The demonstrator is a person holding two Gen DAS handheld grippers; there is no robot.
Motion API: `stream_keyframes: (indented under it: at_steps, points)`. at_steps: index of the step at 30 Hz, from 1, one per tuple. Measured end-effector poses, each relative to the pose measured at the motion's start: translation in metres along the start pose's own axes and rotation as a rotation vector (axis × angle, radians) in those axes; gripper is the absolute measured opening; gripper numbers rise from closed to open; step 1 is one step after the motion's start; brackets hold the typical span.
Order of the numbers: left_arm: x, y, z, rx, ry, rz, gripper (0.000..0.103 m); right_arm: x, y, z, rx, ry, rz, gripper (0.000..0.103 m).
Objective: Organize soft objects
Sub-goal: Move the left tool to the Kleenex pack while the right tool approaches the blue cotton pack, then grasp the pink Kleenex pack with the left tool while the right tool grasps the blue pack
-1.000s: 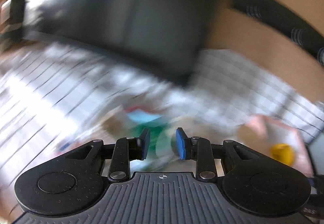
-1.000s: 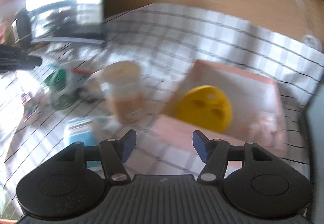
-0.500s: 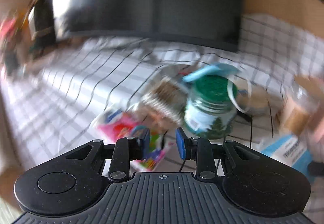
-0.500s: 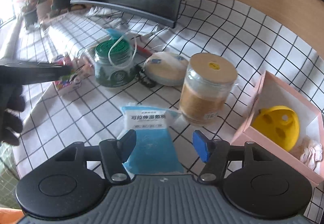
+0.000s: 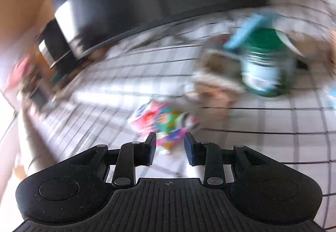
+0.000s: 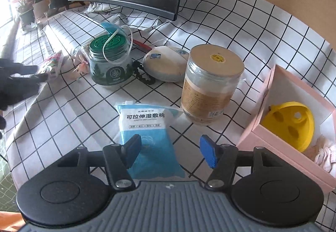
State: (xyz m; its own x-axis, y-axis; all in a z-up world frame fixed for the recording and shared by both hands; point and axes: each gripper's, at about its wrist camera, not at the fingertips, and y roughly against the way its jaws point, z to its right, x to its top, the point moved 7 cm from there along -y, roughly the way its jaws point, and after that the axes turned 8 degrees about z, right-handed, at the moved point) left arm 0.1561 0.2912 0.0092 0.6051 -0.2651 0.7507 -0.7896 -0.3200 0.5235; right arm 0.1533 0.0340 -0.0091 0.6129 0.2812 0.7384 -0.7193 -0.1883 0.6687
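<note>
Left gripper (image 5: 170,145) has just been spreading its fingers, nothing pinched, with the colourful packet (image 5: 163,120) just ahead of them. Everything's blurry, so it could easily misjudge and shove it along the counter (image 5: 273,118). Right gripper (image 6: 170,153) has its fingers spread and empty over the blue pack (image 6: 147,127).

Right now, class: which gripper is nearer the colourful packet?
Left. The left gripper is right at the colourful packet; the right gripper hovers over the blue pouch, well away.

L claw (image 5: 170,146) angled down, jaws just widened, nothing gripped; R claw (image 6: 170,153) angled down, jaws apart.
</note>
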Motion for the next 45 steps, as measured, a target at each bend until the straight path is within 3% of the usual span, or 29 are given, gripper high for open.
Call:
stream_keyframes:
  at_steps: [1,6,8,10,13,15,17,22,25,27,29,30,32,36,38,42,45]
  points:
    - [0.000,0.002,-0.012,0.004,0.058,-0.008,0.034,0.000,-0.001,0.000,0.004,-0.005,0.000,0.062]
    - [0.005,-0.006,-0.071,-0.095,0.596,-0.081,0.031,-0.002,-0.003,0.001,0.014,-0.021,0.001,0.066]
    - [0.008,-0.019,-0.078,-0.125,0.727,-0.126,0.031,-0.003,-0.003,0.002,0.017,-0.028,0.000,0.066]
    - [0.013,-0.033,-0.077,-0.122,0.782,-0.146,0.031,-0.003,-0.002,0.001,0.015,-0.026,-0.002,0.066]
    - [0.019,-0.053,-0.065,-0.086,0.731,-0.191,0.031,-0.004,-0.001,0.000,0.017,-0.021,-0.007,0.066]
    - [0.016,-0.066,-0.049,-0.120,0.686,-0.250,0.032,-0.006,0.000,0.000,0.024,-0.021,-0.010,0.066]
    - [0.019,-0.068,-0.042,-0.126,0.596,-0.241,0.035,-0.008,0.001,0.000,0.032,-0.028,-0.015,0.067]
    - [0.010,-0.071,-0.054,-0.108,0.549,-0.220,0.038,-0.014,0.002,0.003,0.047,-0.048,-0.022,0.072]
    - [0.005,-0.065,-0.051,-0.085,0.411,-0.212,0.037,-0.015,0.001,0.005,0.052,-0.069,-0.020,0.074]
    - [0.004,-0.062,-0.044,-0.149,0.342,-0.206,0.042,-0.016,0.000,0.006,0.056,-0.080,-0.019,0.074]
    - [0.004,-0.057,-0.036,-0.254,0.301,-0.197,0.055,-0.016,-0.001,0.005,0.061,-0.084,-0.019,0.074]
    - [0.005,-0.054,-0.035,-0.300,0.295,-0.183,0.055,-0.016,-0.001,0.005,0.064,-0.084,-0.020,0.075]
    - [0.004,-0.049,-0.037,-0.305,0.310,-0.182,0.054,-0.015,-0.001,0.003,0.068,-0.081,-0.021,0.075]
    - [0.000,-0.046,-0.056,-0.115,0.324,-0.140,0.053,-0.015,-0.003,-0.001,0.079,-0.080,-0.027,0.075]
    - [-0.007,-0.053,-0.062,-0.082,0.348,-0.180,0.052,-0.016,-0.004,-0.004,0.088,-0.074,-0.036,0.075]
    - [-0.006,-0.052,-0.067,-0.180,0.458,-0.165,0.051,-0.025,-0.007,-0.011,0.086,-0.049,-0.069,0.075]
    - [0.002,-0.045,-0.062,-0.234,0.462,-0.118,0.051,-0.030,-0.008,-0.013,0.089,-0.055,-0.083,0.075]
